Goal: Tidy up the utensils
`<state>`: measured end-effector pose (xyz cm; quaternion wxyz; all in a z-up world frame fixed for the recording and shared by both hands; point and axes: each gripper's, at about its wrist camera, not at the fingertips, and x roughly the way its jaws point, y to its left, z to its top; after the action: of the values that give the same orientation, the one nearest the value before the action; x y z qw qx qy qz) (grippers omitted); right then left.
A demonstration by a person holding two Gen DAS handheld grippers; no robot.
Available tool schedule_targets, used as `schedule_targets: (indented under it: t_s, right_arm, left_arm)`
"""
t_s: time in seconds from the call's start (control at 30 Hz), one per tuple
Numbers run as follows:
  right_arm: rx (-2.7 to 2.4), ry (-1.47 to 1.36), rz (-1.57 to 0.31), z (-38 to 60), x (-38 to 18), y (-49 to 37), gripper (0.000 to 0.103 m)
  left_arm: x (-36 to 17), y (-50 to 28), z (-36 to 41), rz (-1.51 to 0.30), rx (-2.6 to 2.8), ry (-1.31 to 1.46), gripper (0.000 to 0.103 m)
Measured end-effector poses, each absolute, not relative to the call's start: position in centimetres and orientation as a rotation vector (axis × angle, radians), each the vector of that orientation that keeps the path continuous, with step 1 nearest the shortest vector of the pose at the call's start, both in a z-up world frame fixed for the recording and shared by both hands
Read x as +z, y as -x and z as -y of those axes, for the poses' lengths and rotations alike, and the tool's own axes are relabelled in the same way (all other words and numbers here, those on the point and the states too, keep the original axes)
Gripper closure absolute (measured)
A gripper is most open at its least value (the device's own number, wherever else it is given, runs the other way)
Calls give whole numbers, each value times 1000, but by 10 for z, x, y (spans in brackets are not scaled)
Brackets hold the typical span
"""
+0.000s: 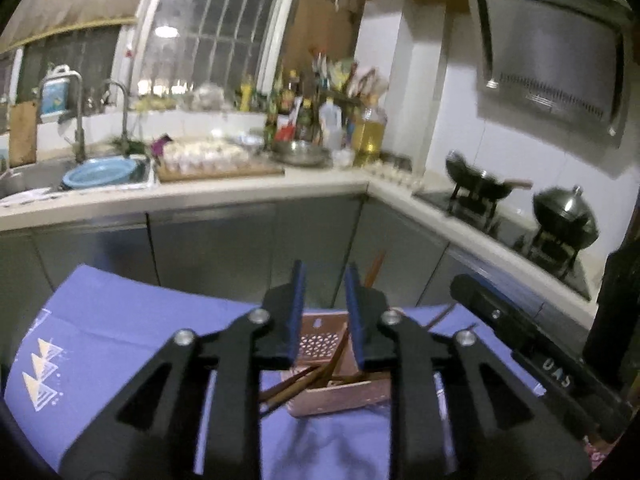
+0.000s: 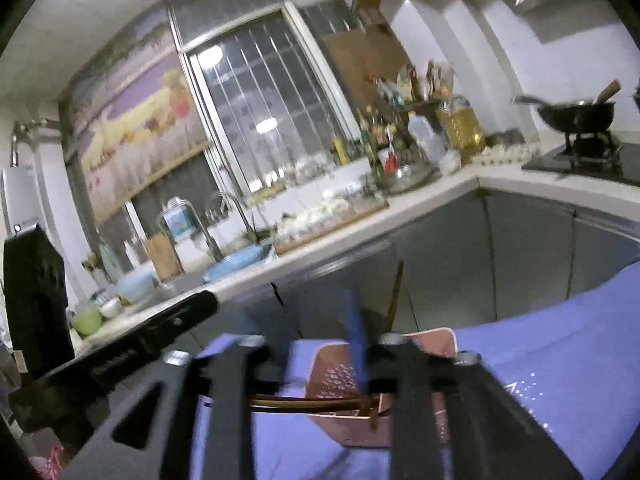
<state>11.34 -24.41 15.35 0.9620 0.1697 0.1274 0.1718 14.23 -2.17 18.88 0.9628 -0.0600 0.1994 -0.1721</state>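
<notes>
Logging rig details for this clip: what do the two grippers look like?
Both are matte black linkage frames with triangular cutouts and silver pivot bolts. The left gripper has blue-lined jaws; the right gripper looks the same, though blurred. White lettering marks its body.

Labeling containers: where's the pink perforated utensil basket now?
The pink perforated plastic basket lies tipped on the purple cloth, just beyond the left claw, brown chopsticks spilling out.

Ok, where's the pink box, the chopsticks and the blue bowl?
pink box (image 1: 340,400), left wrist view, its front wall.
chopsticks (image 1: 294,386), left wrist view, the sticks poking over the box's front edge.
blue bowl (image 1: 100,172), left wrist view, its rim, at the sink.
</notes>
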Motion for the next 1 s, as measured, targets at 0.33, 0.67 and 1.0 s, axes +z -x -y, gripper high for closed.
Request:
schedule_targets:
  t_s: [0.33, 0.67, 1.0]
  right_arm:
    - [311, -466, -252, 253, 113, 2, 53]
    - [279, -437, -503, 227, 38, 63, 53]
    - [275, -449, -424, 222, 63, 111, 43]
  left_arm:
    - [172, -21, -3, -333, -360, 72, 49]
    - [103, 38, -4, -487, -266, -45, 28]
    - [102, 70, -11, -504, -207, -32, 7]
